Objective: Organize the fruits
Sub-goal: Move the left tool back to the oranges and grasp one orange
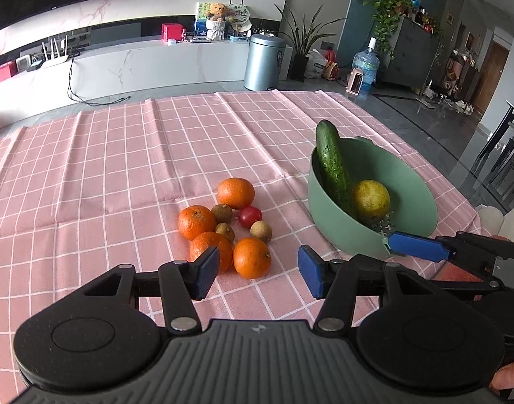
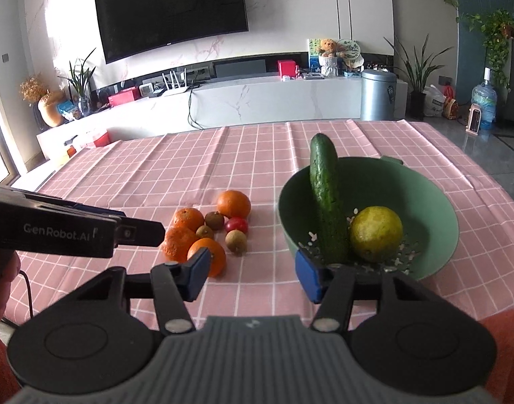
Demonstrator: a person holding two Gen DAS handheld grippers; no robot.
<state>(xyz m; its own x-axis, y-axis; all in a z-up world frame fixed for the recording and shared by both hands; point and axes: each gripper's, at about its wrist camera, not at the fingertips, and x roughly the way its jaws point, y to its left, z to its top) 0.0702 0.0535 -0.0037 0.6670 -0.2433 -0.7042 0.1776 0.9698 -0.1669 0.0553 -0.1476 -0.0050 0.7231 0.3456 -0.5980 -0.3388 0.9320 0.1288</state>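
A green bowl (image 2: 435, 202) is taken here as the landmark; it stands on a pink checked tablecloth (image 1: 122, 168). Inside the bowl a cucumber (image 2: 326, 202) is leaned against the far-left wall, its top rising above the rim, and a yellow-green citrus fruit (image 2: 376, 234) is seen just to the right of it, touching or nearly touching it. To the left of the bowl, apart from it, a small heap of fruit is left on the cloth: four oranges, of which the nearest orange (image 1: 252, 257) lies at the front, one small red fruit (image 1: 249, 216) at the side closest to the bowl, and three small brown fruits (image 1: 261, 230) among them. The left gripper (image 1: 258, 271) is held before this heap with its jaws wide and nothing between them. The right gripper (image 2: 253, 274) is held before the near rim of the bowl, its jaws also wide and empty. The step in hand is judged to be the reach for the next piece from the heap, with part of the sorting already done. For the next move, one piece must be closed upon without the neighbours being pushed, since they are packed closely and may roll; then it must be carried over the rim and released beside the citrus fruit.
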